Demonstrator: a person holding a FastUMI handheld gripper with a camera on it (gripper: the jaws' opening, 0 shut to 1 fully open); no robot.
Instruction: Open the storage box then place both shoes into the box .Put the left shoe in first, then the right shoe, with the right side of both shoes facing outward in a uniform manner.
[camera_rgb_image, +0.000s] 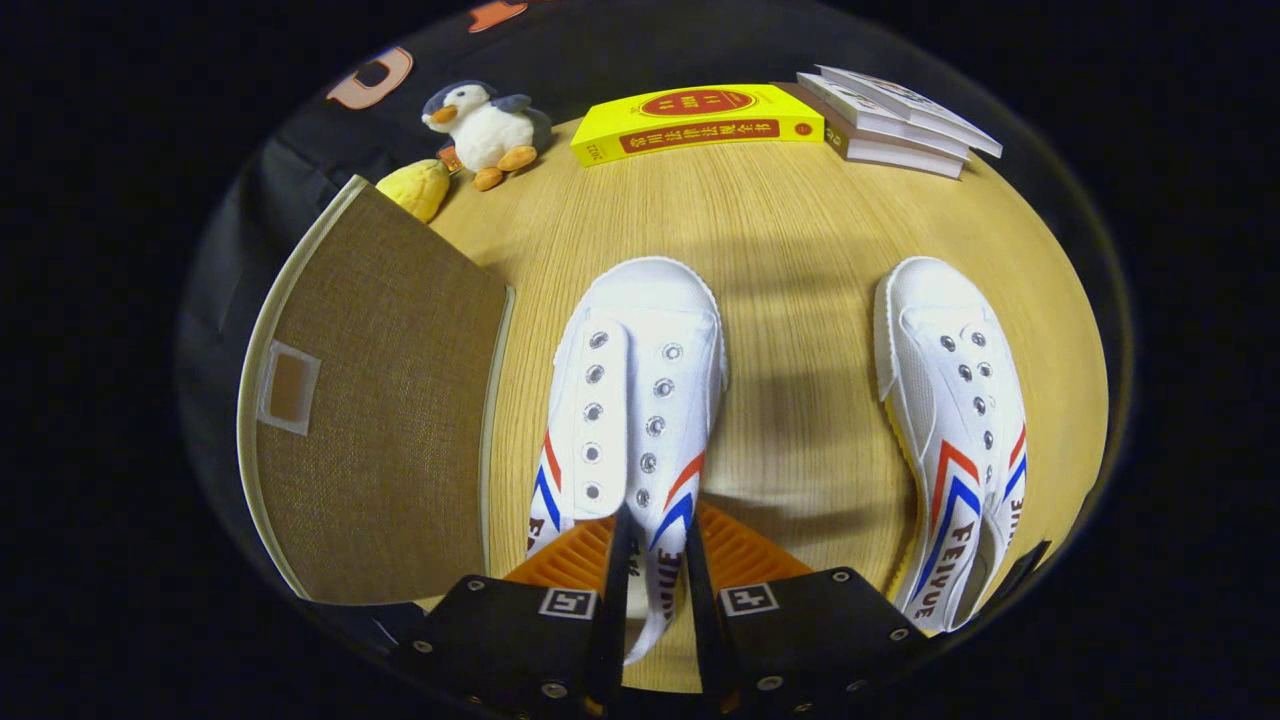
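1. The left shoe (630, 400), a white canvas sneaker with red and blue chevron stripes and metal eyelets, lies on the desk (800, 300) with its toe pointing away from the claw (655, 560).
2. The claw's two fingers stand close together and clamp the right-hand wall of that shoe near its opening: one finger goes down inside the shoe, the other runs along the outside, with the striped canvas pinched between them.
3. The shoe's tongue and eyelet flap lie just ahead of the fingers; its heel end runs down between the claw's two bodies.
4. The right shoe (955, 430), of the same pattern, lies well apart from the held one, on the other side of a bare stretch of desk. It also points away, and it leans so that its striped side shows.
5. The storage box (380, 400), of brown woven fabric with a pale border and a small label window, sits just beside the left shoe, on the side away from the right shoe. Whether the broad panel seen is a closed lid or a flap I cannot tell.
6. Beyond the box, at the far edge of the desk, are a yellow plush (415, 188) and a penguin toy (485, 125).
7. Further along that edge lies a yellow book (700, 120), and next to it a stack of books (895, 120).
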